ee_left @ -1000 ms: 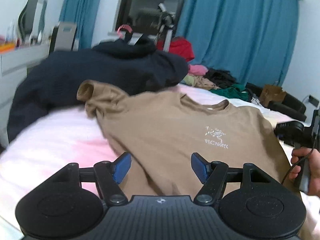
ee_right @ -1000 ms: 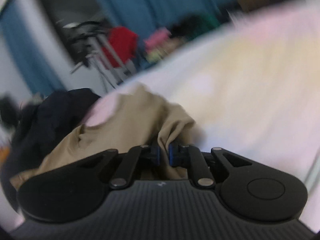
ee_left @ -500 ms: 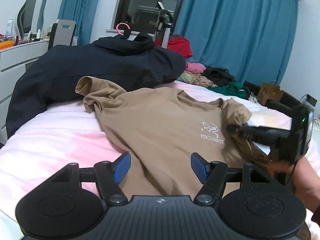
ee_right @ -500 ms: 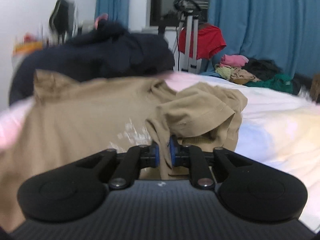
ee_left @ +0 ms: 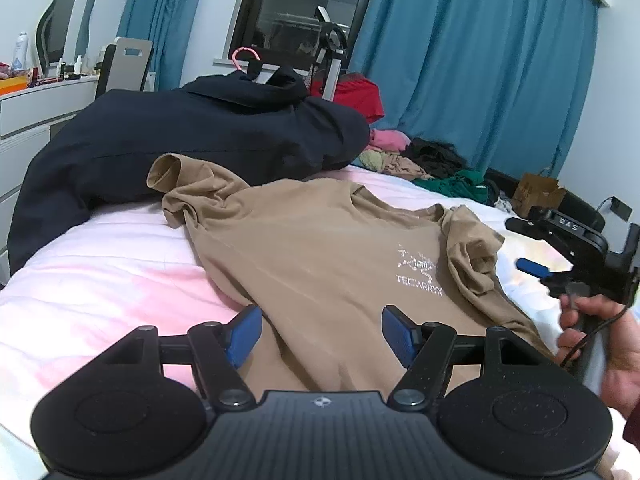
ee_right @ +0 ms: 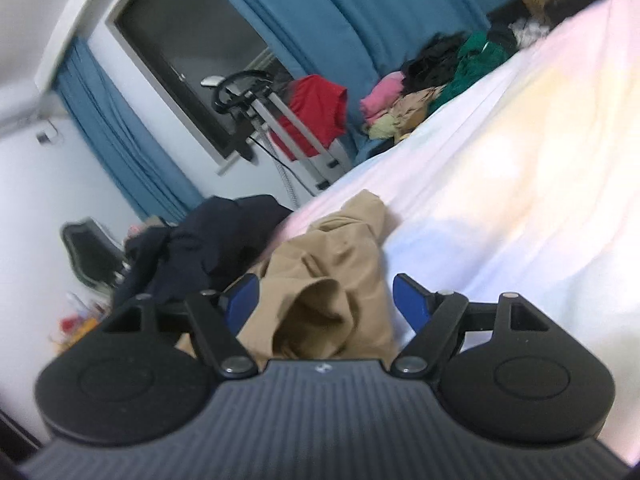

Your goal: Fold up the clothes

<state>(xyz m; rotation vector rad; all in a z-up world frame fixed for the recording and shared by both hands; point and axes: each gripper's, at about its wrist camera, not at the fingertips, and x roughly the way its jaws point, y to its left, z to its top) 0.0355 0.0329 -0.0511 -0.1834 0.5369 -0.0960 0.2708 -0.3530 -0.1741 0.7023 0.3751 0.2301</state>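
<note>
- Tan short-sleeved cotton T-shirt with a white chest logo [ee_left: 320, 248] lies face up on the pink-and-white quilted bedspread [ee_left: 100, 272]. 1 shirt, 2 sleeves: far sleeve bunched with its cuff mouth open towards the left wrist camera, near sleeve folded in over the chest beside the logo.
- Shirt hem is hidden under the left gripper body, so its lower edge can't be read.
- Left gripper [ee_left: 320, 334]: 2 blue pads spread wide over the shirt's lower front, nothing pinched. Whether the pads touch the cloth can't be told.
- Right gripper [ee_right: 326, 300]: jaws opening, both blue pads well apart. Crumpled tan sleeve sits in the gap between them, neither pad pressing on it.
- Same gripper in the left wrist view is cut off at the right edge; only 1 blue pad and the black frame show, held by the person's hand [ee_left: 596, 344], itself partly cropped, with a thin cable running across the fingers.
- Right wrist view is tilted and motion-blurred; small items at its left edge are unreadable.
- 1 large dark navy jacket [ee_left: 192, 144] heaped behind the shirt, overlapping the bed's far side; 1 pink hanger hook [ee_left: 242, 56] shows above it, the rest hidden.
- 1 pile of mixed clothes [ee_left: 424, 160] at the far bed edge (pink, tan, black, green); item count unclear.
- 1 red garment [ee_right: 316, 114] hangs on a metal stand.
- Teal curtains [ee_left: 480, 60] flank 1 dark window.
</note>
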